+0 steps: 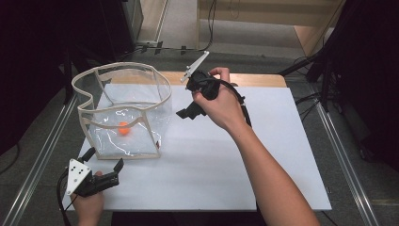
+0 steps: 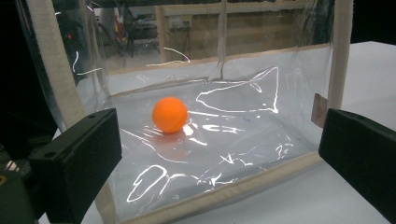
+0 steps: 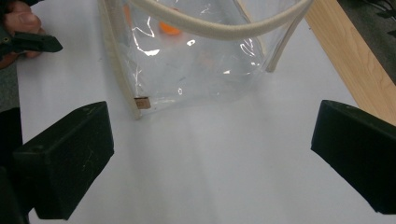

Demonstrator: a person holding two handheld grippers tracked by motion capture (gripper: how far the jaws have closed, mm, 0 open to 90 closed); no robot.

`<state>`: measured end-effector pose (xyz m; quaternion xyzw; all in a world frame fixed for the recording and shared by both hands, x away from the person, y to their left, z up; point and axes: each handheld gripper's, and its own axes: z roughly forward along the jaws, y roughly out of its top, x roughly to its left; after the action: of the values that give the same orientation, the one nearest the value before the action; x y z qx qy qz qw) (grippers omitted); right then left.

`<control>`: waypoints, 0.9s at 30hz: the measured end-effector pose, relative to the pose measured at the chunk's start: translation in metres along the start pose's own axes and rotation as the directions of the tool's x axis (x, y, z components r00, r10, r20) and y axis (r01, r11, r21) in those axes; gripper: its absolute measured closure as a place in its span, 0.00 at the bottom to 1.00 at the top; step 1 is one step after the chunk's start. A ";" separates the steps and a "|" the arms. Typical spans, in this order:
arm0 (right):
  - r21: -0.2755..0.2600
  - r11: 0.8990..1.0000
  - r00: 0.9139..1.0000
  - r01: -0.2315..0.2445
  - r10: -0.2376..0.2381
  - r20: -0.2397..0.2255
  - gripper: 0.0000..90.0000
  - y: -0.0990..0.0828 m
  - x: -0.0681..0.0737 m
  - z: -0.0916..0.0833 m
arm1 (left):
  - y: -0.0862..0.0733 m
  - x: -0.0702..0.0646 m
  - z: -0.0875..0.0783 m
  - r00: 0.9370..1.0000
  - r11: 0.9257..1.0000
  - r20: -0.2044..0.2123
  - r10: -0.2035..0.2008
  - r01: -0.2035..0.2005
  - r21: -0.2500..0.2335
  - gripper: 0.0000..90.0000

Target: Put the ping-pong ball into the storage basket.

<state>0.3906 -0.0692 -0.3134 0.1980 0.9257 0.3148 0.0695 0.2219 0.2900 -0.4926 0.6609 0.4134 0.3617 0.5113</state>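
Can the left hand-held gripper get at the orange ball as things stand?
Probably not directly. The left hand-held gripper sits low at the clear bag's front, jaws open, and the orange ball lies inside behind the transparent wall. The open top looks free, so it would likely have to lift and come in from above.

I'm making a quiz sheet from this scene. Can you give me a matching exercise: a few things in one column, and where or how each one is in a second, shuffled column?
Things:
1. orange ball
2. clear bag
3. left gripper
4. right gripper

Places or states:
A. held up above the white board, right of the bag, jaws open
B. lying on the bag's floor
C. standing open on the left part of the white board
D. low at the board's near left corner, jaws open toward the bag

Pairs: 1-B, 2-C, 3-D, 4-A
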 end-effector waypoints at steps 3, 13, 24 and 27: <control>0.001 1.000 1.000 0.005 -0.005 0.007 0.00 -0.004 0.000 0.001 | 0.000 0.000 0.000 1.000 1.000 0.001 -0.001 0.001 -0.001 0.00; 0.000 1.000 1.000 -0.011 0.011 0.005 0.00 -0.019 -0.001 0.002 | 0.000 0.000 0.000 1.000 1.000 0.000 0.001 -0.001 0.001 0.00; 0.015 1.000 1.000 -0.023 0.023 -0.006 0.00 -0.033 -0.001 0.007 | 0.000 0.000 0.000 1.000 1.000 0.001 0.002 -0.002 0.001 0.00; 0.018 1.000 1.000 -0.023 0.023 -0.008 0.00 -0.038 -0.001 0.009 | 0.000 0.000 0.000 1.000 1.000 0.001 0.002 -0.002 0.001 0.00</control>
<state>0.3817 -0.0924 -0.3434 0.2082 0.9263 0.3082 0.0604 0.2218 0.2901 -0.4926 0.6619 0.4127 0.3615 0.5108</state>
